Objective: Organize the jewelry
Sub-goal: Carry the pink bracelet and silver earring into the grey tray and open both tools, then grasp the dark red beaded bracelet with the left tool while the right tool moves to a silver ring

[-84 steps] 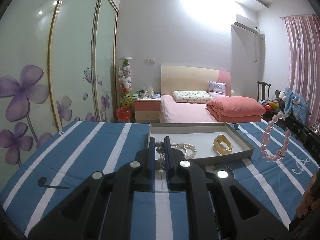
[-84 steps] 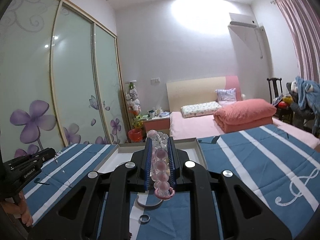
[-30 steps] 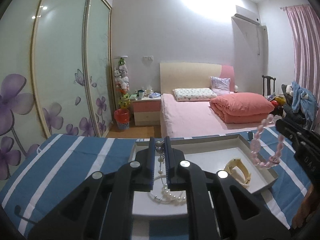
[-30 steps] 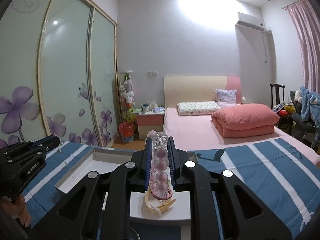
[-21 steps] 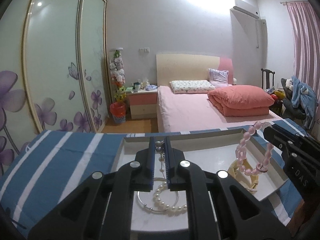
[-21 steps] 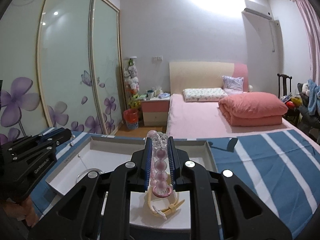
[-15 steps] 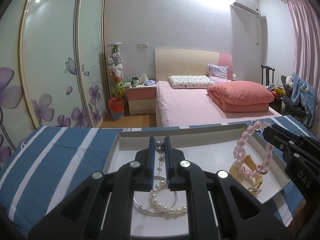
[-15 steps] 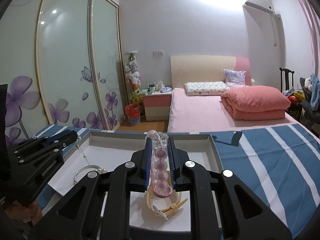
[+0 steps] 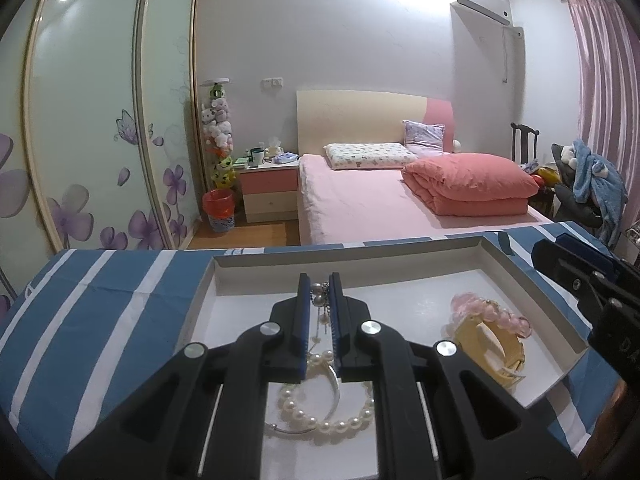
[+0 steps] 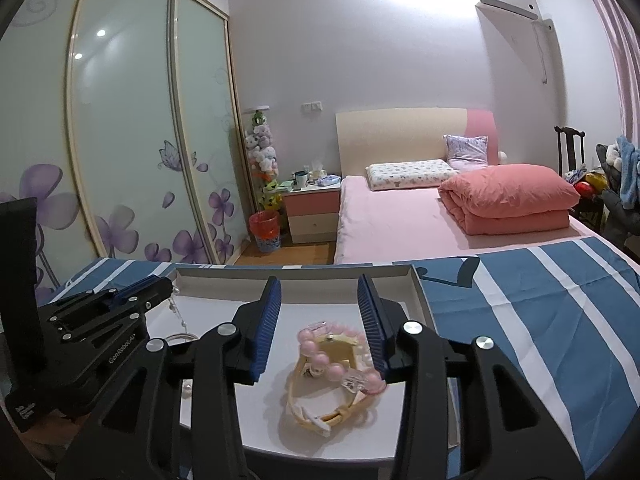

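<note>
Progress: most pieces sit in the white box [image 10: 416, 280] on the blue striped cloth [image 10: 540, 300]. Pink bead bracelet [image 10: 340, 354] lies in the box's right half, draped on the yellow watch [image 10: 328, 404]. Right gripper [image 10: 320, 320] jaws are opening, nothing pressed between the pads; the bracelet rests below and between them. Pearl bracelet [image 9: 328, 420] and silver bangle [image 9: 334, 390] lie in the box's near left part, overlapping.

Left gripper [image 9: 319, 312] is clenched on a pearl drop chain [image 9: 320, 304], above the box floor over the left half. Judging by this, that piece is what remains: release it into the box. Anything outside the box isn't visible.

Orientation: the chain's long axis runs along the fingers, pearl end at the far tips, the rest trailing down toward the pearl bracelet. Pink bracelet lies collapsed, long axis roughly left-right.
</note>
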